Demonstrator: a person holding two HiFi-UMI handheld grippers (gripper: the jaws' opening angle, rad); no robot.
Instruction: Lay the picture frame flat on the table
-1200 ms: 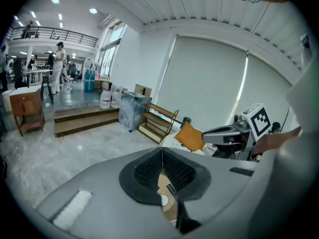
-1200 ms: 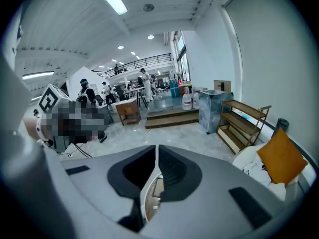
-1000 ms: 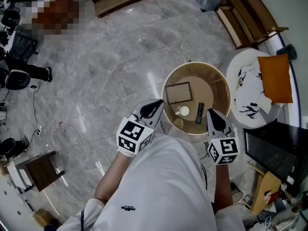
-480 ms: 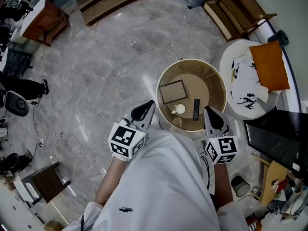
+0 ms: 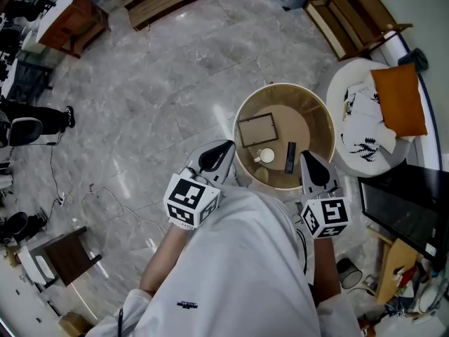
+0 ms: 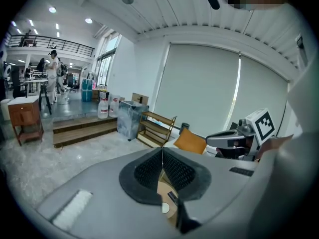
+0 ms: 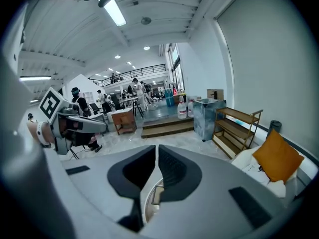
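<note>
I have both tongs held at the near edge of the round desk [image 5: 242, 121], one on either side of my body and neither touching anything on it. The left tongs [image 5: 227, 147] sit just outside the desk's raised rim on the left; in the left gripper view their [image 6: 162, 152] dark pads meet in a thin line with nothing between them. The right tongs [image 5: 306, 157] hang over the rim on the right, and the right gripper view shows them [image 7: 156, 152] drawn in to a hairline slit, also empty.

The picture frame [image 5: 257, 129] is on the left half of the desk top, well inside the rim, and it looks to be lying flat with its face up. Just near it toward me stands a small white cup [image 5: 266, 157], and beside the cup lies a black remote [image 5: 290, 157]. Right of the desk is a white armchair [image 5: 351, 90] carrying an orange cushion [image 5: 399, 100]. The floor [image 5: 154, 90] is grey marble.
</note>
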